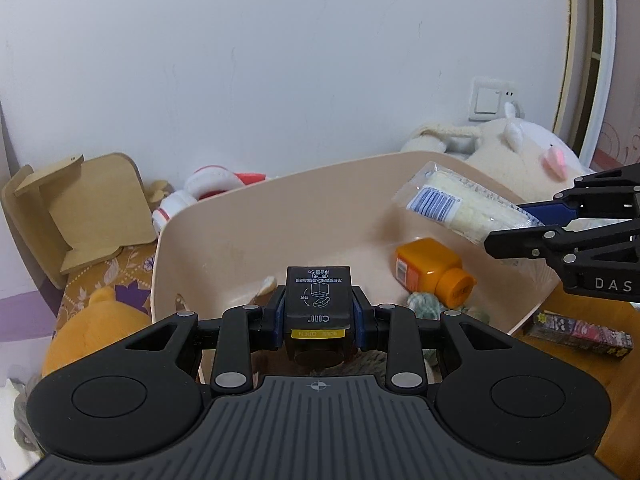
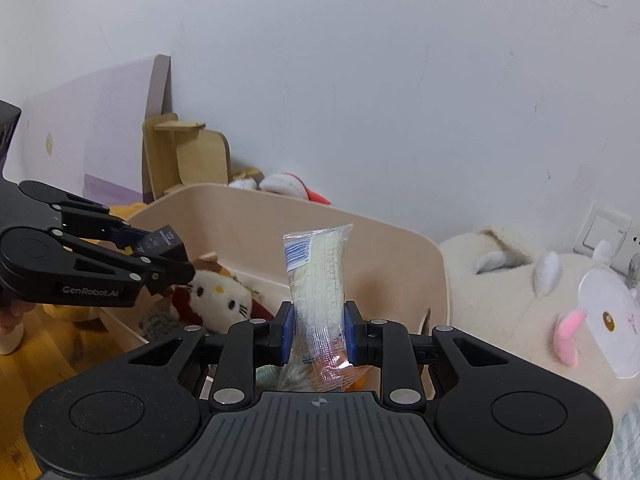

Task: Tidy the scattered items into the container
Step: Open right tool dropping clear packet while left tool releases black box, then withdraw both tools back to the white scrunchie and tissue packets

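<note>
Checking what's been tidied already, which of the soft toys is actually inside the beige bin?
The white cat plush with the red bow; the orange bear and white rabbit lie outside the beige bin.

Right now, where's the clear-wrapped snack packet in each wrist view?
Left wrist: snack packet upper right, above the beige bin, held in the right claw entering from the right edge.
Right wrist: snack packet dead centre, upright between that claw's pads.
Shared landmark: the beige bin, behind the packet in both.

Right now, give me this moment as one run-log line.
left gripper: shut on black box | right gripper: shut on wrapped snack | both over beige bin
</note>
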The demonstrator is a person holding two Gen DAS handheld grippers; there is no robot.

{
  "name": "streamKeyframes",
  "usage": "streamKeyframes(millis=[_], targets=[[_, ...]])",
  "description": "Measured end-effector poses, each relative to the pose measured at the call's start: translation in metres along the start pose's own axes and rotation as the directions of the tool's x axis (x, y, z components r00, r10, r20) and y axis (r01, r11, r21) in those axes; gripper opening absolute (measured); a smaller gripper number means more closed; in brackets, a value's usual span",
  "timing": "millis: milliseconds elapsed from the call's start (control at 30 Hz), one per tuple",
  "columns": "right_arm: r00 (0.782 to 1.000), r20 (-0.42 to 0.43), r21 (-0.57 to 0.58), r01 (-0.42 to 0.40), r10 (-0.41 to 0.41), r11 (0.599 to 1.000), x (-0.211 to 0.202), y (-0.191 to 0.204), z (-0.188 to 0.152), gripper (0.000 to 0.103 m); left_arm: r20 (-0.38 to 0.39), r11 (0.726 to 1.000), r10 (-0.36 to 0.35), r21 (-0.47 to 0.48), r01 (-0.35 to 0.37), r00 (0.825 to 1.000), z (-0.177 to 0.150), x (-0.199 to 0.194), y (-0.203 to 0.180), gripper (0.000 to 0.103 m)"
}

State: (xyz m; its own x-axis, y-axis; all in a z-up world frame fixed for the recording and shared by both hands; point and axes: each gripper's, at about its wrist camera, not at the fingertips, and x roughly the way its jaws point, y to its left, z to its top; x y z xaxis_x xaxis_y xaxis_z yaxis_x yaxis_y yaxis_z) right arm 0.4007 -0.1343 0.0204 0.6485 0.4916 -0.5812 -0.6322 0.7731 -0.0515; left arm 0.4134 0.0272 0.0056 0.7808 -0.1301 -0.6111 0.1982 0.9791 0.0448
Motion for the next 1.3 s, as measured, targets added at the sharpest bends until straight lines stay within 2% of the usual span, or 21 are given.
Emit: streamKeyframes(millis=[133,200,267,300,333,367,433,467,700,867,967,1300], targets=[[1.0,-0.013,0.001,0.005,-0.005,1.0,0.006,-0.001,-0.004,0.024,0.002,1.0,0.001,0.001,-0.001,1.0,-0.002,0.0,-0.001,0.032],[1.0,-0.021,0.001,0.004,-0.004,1.0,0.006,-0.003,-0.007,0.024,0.02,1.0,0.004,0.003,-0.004,1.0,-0.003,-0.003,-0.002,0.041],[1.0,-0.027,-0.002,0.001,-0.001,1.0,0.006,-0.003,-0.008,0.025,0.038,1.0,0.006,0.004,-0.006,0.999,-0.004,-0.006,-0.004,0.056],[1.0,-0.026,-0.004,-0.003,0.003,1.0,0.005,-0.004,-0.009,0.036,0.047,1.0,0.007,0.006,-0.007,0.999,-0.004,-0.007,-0.005,0.059],[1.0,-0.016,-0.006,-0.005,0.005,1.0,0.003,-0.004,-0.01,0.036,0.055,1.0,0.01,0.011,-0.011,0.998,-0.004,-0.009,-0.005,0.063],[1.0,0.0,-0.008,-0.006,0.006,1.0,0.0,-0.004,-0.011,0.041,0.062,1.0,0.015,0.016,-0.016,0.998,-0.005,-0.011,-0.006,0.066],[1.0,0.017,-0.011,0.002,-0.002,1.0,-0.005,-0.004,-0.011,0.052,0.069,0.999,0.027,0.019,-0.028,0.997,-0.006,-0.013,-0.006,0.071],[1.0,0.028,-0.011,0.014,-0.013,1.0,-0.008,-0.004,-0.011,0.062,0.07,0.999,0.029,0.014,-0.03,0.997,-0.006,-0.015,-0.005,0.073],[0.997,0.068,0.014,0.038,-0.039,0.999,-0.025,-0.013,-0.012,0.076,0.078,0.999,0.043,0.007,-0.044,0.996,-0.011,-0.027,-0.004,0.074],[0.996,0.078,0.049,0.039,-0.043,0.998,-0.036,-0.023,-0.016,0.081,0.088,0.999,0.039,-0.006,-0.039,0.995,-0.012,-0.036,-0.007,0.076],[0.995,0.09,0.073,0.044,-0.05,0.996,-0.043,-0.027,-0.019,0.092,0.1,0.999,0.04,-0.002,-0.04,0.994,-0.013,-0.043,-0.01,0.079],[0.989,0.13,0.107,0.054,-0.067,0.993,-0.072,-0.041,-0.029,0.103,0.145,1.0,0.013,-0.023,-0.01,0.989,-0.029,-0.07,-0.017,0.084]])
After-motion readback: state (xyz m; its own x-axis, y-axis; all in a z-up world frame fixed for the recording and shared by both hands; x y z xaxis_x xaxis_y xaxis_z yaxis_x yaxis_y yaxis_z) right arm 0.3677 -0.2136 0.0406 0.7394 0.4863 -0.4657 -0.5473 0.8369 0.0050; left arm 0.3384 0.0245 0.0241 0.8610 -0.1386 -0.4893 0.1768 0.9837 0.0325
